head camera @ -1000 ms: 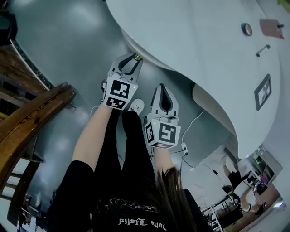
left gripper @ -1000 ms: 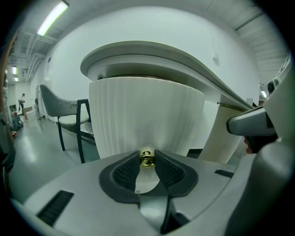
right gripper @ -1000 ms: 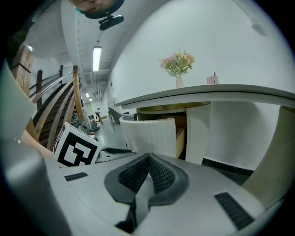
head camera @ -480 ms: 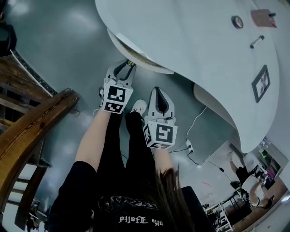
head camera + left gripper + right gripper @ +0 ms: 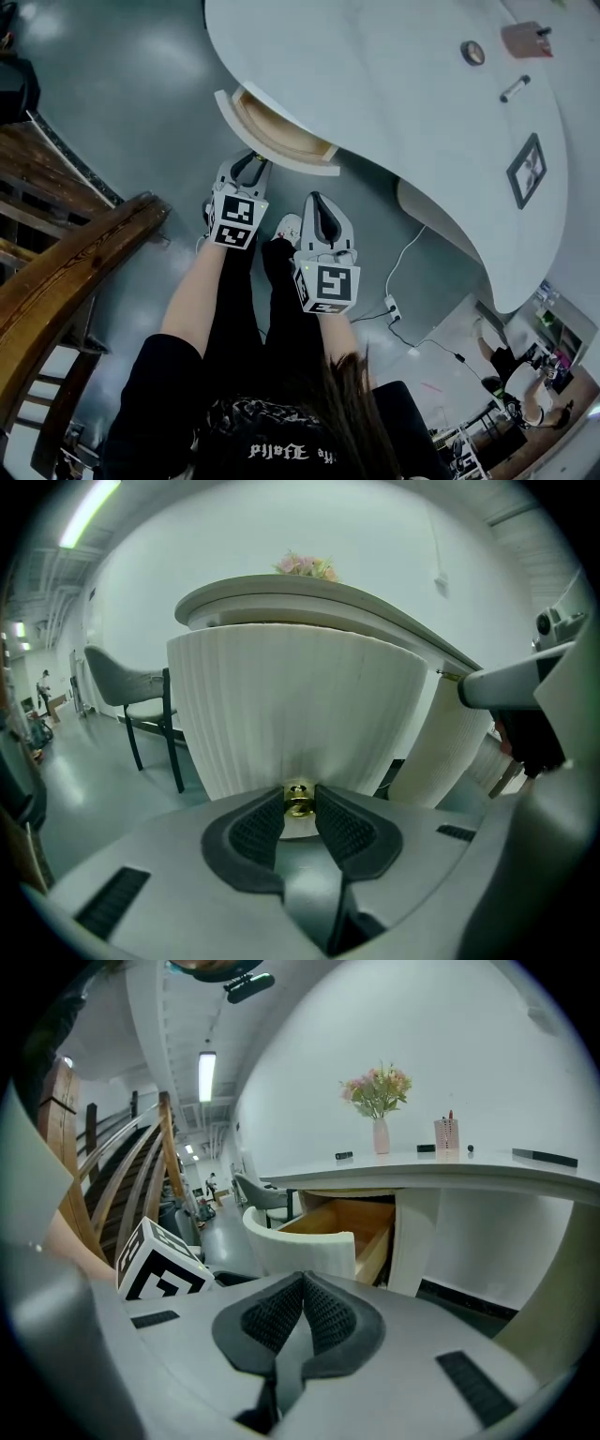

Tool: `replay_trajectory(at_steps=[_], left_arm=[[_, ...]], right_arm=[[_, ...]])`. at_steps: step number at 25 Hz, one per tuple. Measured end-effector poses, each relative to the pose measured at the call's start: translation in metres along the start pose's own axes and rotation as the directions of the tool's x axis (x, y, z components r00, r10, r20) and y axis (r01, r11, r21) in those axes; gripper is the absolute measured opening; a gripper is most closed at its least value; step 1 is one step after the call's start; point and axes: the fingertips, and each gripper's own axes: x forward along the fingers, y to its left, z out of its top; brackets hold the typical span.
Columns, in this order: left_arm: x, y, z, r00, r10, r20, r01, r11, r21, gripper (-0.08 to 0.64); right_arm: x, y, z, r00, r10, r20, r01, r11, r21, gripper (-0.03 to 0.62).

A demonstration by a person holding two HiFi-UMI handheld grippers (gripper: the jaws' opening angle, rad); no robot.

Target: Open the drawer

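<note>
Both bare forearms reach forward from short black sleeves, over the person's dark-trousered legs and a white shoe (image 5: 286, 223) on the grey floor (image 5: 122, 103). The left gripper (image 5: 250, 161) sits ahead of the right one, angled forward and down. Its tips touch the curved white front of the drawer (image 5: 281, 131), which hangs under the edge of the white desk (image 5: 394, 84). In the left gripper view the ribbed dark pads (image 5: 258, 829) are clamped on the small brass knob (image 5: 299, 800) at the bottom of the fluted drawer front, one pad pressed to each side of it. The right gripper (image 5: 317, 199) hovers just beside the left and a little nearer the body. It points the same way, well short of the drawer, and its own view shows its jaws together with nothing between them. That view also shows the drawer's pale wooden inside standing out from under the desktop, with a vase of flowers (image 5: 380, 1129) on top of the desk. A wooden stair rail (image 5: 75, 253) runs along the person's left. A second ago the left gripper held the same knob tight under the desk edge and no drawer interior showed. Half a second ago only a thin white lip had come out. Now the drawer is drawn out far enough to expose its wooden floor, and both grippers have come back toward the body, the left still gripping the knob and the right still closed and empty.
</note>
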Motion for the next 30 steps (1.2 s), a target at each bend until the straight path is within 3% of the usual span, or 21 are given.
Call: replay_trajectory(at_steps=[13, 30], left_arm=[[-0.014, -0.005, -0.015, 0.997, -0.001, -0.078, 0.001, 1.0, -0.005, 0.115], [-0.049, -0.008, -0.043, 0.986, -0.013, -0.167, 0.017, 1.0, 0.024, 0.115]], right_arm=[[-0.028, 0.016, 0.012, 0.999, 0.041, -0.026, -0.043, 0.998, -0.048, 0.025], [-0.057, 0.033, 0.023, 0.998, 0.053, -0.018, -0.054, 0.998, -0.039, 0.025]])
